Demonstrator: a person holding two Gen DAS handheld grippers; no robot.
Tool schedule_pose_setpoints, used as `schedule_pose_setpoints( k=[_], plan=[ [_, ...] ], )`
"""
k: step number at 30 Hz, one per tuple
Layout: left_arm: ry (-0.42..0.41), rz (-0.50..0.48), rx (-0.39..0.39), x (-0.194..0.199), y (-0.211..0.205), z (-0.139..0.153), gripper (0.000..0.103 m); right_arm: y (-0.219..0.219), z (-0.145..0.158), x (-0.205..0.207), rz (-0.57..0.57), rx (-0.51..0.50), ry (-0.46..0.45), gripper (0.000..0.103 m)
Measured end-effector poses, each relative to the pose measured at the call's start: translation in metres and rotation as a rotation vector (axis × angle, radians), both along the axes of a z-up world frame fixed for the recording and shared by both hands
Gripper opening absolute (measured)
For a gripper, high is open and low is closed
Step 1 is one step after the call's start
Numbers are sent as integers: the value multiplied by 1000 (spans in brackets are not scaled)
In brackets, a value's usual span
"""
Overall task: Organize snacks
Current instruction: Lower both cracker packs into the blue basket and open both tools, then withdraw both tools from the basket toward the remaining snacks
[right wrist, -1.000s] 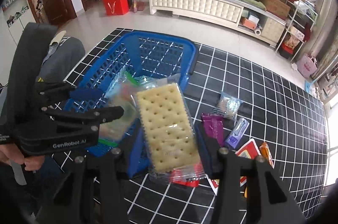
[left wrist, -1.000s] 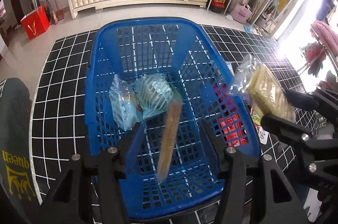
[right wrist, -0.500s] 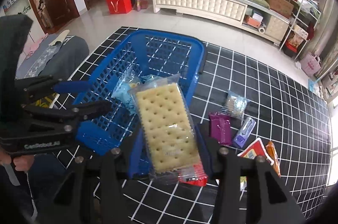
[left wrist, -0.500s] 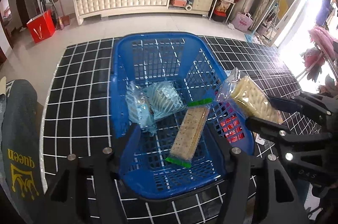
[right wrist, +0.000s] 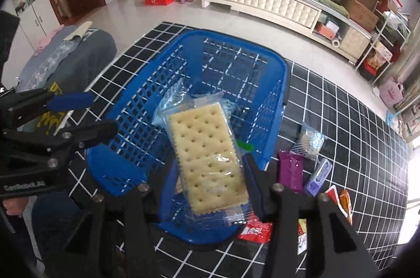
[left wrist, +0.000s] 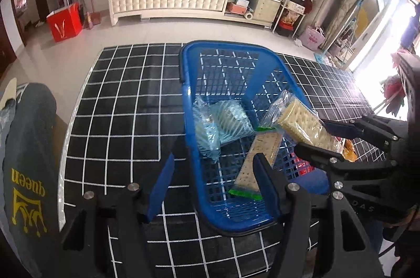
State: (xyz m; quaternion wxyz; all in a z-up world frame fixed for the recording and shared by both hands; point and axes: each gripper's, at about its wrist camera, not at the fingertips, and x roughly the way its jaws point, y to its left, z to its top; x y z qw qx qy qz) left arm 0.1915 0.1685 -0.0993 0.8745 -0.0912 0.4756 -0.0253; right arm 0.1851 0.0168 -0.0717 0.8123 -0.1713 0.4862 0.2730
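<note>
Jaws first: on my right gripper (right wrist: 210, 173) they are pinched on the near end of a clear-wrapped cracker pack (right wrist: 207, 157), and I hold it flat, long axis pointing to 12 o'clock, so it can slide down lengthwise instead of catching the mesh. The pack hangs over the near-right part of the blue basket (right wrist: 157, 84), above the rim and not yet resting on anything, as far as I can judge. From my other camera the same pack (left wrist: 302, 126) shows tilted over the basket's right wall, its free end dipping inward.

Inside the basket (left wrist: 189, 105) lie a green-ended cracker pack (left wrist: 258, 160) on the floor mesh and, at about 10 o'clock of it, two pale blue packets (left wrist: 220, 123) side by side. I judge the open floor toward the near end is where this one belongs.

My left gripper (left wrist: 212, 181) stands with its jaws wide and nothing between them, parked off the basket's left side, leaving the drop clear.

Outside, on the black grid mat (right wrist: 341, 115) covering the bench, more snacks wait at about 3 o'clock of the basket: a purple packet (right wrist: 290, 170), a silvery bag (right wrist: 309, 141), a red wrapper (right wrist: 256, 230).
</note>
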Motion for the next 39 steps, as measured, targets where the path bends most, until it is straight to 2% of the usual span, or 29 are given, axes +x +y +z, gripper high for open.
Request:
schedule_pose_setpoints(
  k=[5, 7, 12, 16, 20, 27, 29, 32, 37, 39],
  plan=[
    [9, 6, -9, -4, 2, -2, 60, 5, -9, 2, -12, -39, 11, 58],
    [5, 3, 3, -8, 0, 1, 60, 3, -9, 1, -17, -22, 27, 75],
    [-1, 1, 19, -14, -6, 8, 60, -4, 5, -7, -18, 1, -11, 85],
    [-15, -21, 57, -16, -17, 19, 60, -17, 19, -14, -25, 28, -27, 86],
    [-41, -45, 62, -19, -29, 32, 60, -30, 30, -17, -49, 55, -31, 86],
    [-52, -116, 118, -24, -69, 48, 60, -73, 47, -24, -109, 102, -41, 86],
    [-81, -122, 140, -27, -81, 56, 60, -84, 51, -27, -116, 108, -43, 86],
    [-90, -128, 122, -30, -94, 63, 65, -107, 60, -32, -135, 118, -64, 86],
    [-91, -144, 114, -30, -122, 70, 66, -146, 74, -37, -187, 151, -80, 86],
    [-97, -160, 114, -30, -137, 73, 70, -162, 76, -40, -205, 161, -84, 86]
  ],
)
